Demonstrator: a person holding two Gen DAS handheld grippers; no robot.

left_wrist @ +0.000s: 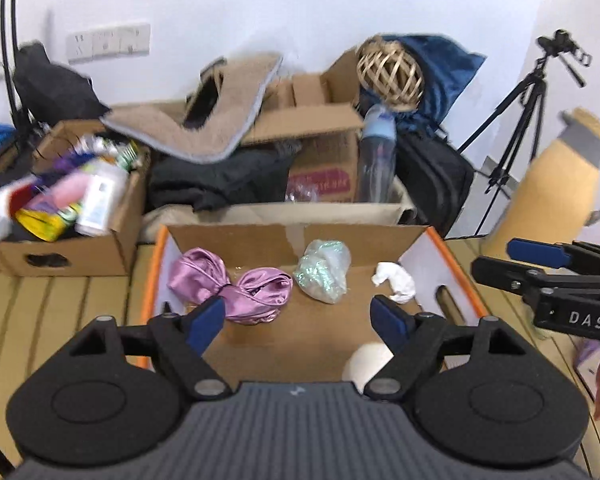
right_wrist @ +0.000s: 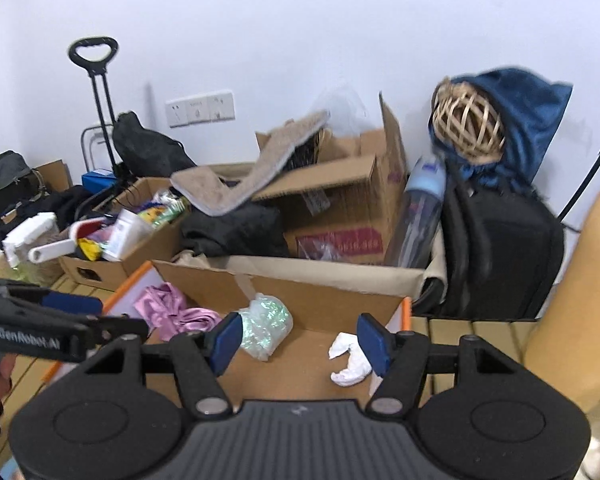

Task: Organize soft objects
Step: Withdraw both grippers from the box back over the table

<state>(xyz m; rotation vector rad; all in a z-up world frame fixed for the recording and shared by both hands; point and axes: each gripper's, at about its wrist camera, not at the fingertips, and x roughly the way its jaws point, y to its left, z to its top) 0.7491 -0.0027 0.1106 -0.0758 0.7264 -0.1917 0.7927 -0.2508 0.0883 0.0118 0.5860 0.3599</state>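
pink satin cloth (left_wrist: pixel 236 294) lies by the cardboard box's (left_wrist: pixel 320 344) left wall; glittery bundle (left_wrist: pixel 324 276) mid-back; white cloth (left_wrist: pixel 394 282) right — left gripper (left_wrist: pixel 300 320) and right gripper (right_wrist: pixel 300 338) both empty, fingers apart.

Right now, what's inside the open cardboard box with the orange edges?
Inside the box: a purple satin cloth, a shiny crinkly bag, a white crumpled cloth and a white ball, partly hidden by the left gripper.

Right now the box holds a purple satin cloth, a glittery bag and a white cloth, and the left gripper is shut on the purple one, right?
Not quite. In the left wrist view the left gripper is open and empty; the purple cloth lies loose in the box with the glittery bag and white cloth.
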